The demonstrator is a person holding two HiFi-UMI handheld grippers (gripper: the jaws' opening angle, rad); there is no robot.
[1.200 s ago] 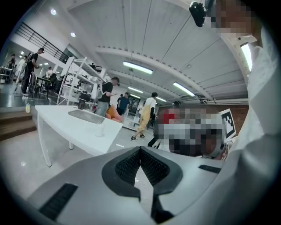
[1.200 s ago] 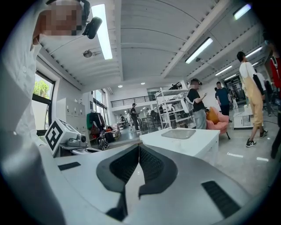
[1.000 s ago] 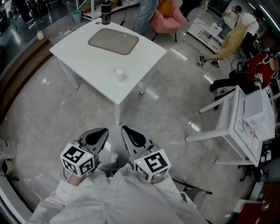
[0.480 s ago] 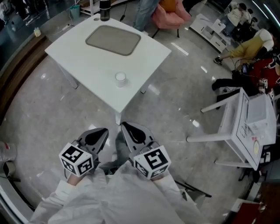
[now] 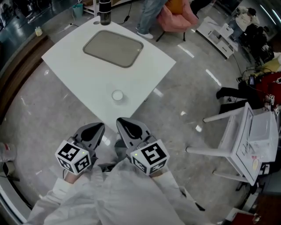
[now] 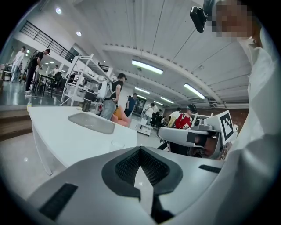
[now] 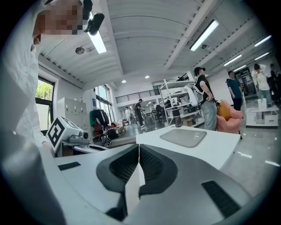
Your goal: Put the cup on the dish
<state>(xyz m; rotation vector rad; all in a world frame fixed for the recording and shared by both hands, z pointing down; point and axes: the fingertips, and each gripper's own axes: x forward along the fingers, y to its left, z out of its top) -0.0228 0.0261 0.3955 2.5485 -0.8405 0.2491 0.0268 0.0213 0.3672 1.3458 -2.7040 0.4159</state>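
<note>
A small white cup (image 5: 117, 95) stands near the front corner of the white table (image 5: 74, 72). Farther back on the table lies the dish, a flat grey tray (image 5: 113, 48). My left gripper (image 5: 97, 128) and right gripper (image 5: 122, 123) hang side by side off the table, just short of its near corner, both shut with nothing between the jaws. In the left gripper view the shut left gripper (image 6: 140, 150) points at the cup (image 6: 117, 143) and the dish (image 6: 92, 123). The right gripper view has the shut right gripper (image 7: 138, 148) below the dish (image 7: 183, 137).
A black bottle (image 5: 105, 11) stands at the table's far edge behind the dish. A white rack (image 5: 246, 140) lies tipped on the floor at the right. People stand and sit at the back and right of the room. A polished grey floor (image 5: 184, 88) surrounds the table.
The table, cup and dish have come closer and lower in the head view as I step toward them. Both grippers keep the same shut pose side by side.
</note>
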